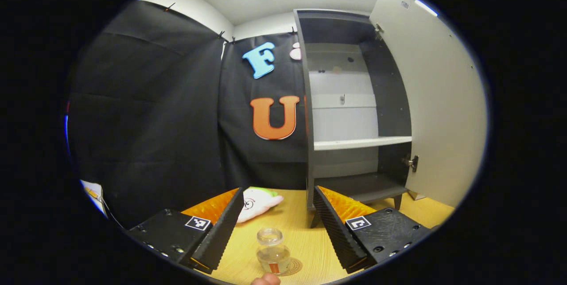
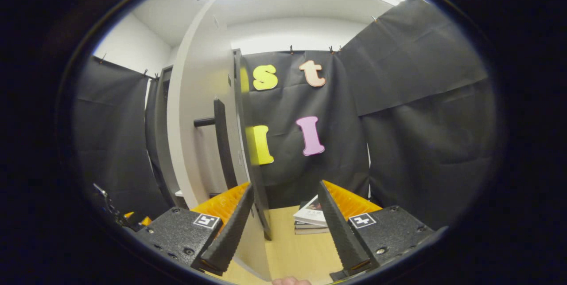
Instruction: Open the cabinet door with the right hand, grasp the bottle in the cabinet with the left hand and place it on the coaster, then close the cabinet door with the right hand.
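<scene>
Black cloth walls surround a wooden table [image 1: 305,227]. The bottle [image 1: 272,249] stands upright on the coaster [image 1: 296,268] near the table's front edge, mouth up, between the spread, empty left gripper [image 1: 279,227]. The cabinet door [image 2: 199,112] is open; the right gripper [image 2: 285,232], also spread, should next push it shut.

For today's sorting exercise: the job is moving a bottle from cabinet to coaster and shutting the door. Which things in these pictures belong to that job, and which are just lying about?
Belong to the job:
bottle, standing on the coaster
cabinet
cabinet door, open
left gripper, open
right gripper, open

Just lying about:
soft toy on the table
stack of books
</scene>
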A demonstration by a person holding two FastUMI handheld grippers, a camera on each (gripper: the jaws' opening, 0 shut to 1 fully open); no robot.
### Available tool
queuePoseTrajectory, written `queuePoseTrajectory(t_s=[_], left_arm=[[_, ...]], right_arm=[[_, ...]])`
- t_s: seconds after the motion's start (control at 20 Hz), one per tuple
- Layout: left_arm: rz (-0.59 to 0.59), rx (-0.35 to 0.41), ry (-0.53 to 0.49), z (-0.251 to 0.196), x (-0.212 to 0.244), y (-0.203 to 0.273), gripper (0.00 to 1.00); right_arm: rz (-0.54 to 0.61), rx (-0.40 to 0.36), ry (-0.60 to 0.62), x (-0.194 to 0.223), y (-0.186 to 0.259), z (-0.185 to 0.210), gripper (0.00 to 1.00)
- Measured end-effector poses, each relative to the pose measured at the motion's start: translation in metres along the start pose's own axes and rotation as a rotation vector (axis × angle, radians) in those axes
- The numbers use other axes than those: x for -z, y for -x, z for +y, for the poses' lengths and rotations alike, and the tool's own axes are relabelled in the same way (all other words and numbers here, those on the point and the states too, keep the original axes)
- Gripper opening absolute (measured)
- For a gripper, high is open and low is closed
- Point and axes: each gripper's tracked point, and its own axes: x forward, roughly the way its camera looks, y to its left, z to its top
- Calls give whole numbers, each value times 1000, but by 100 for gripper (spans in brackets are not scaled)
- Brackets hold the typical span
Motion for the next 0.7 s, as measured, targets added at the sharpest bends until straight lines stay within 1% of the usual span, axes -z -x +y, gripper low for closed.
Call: queuePoseTrajectory(t_s=[0.15, 0.25, 0.35, 0.55, 0.7], left_arm=[[-14, 33, 15, -9, -37, 4, 95], [-14, 28, 18, -10, -55, 8, 95], [-17, 23, 17, -14, -68, 13, 95], [4, 29, 37, -26, -77, 25, 95], [21, 45, 53, -35, -74, 30, 95]], right_arm=[[-6, -13, 5, -1, -2, 0, 91], [-15, -16, 4, -2, -4, -1, 91], [-28, -45, -21, -5, -6, 6, 91], [-19, -76, -41, -3, -6, 11, 91], [-13, -80, -49, -2, -6, 13, 91]])
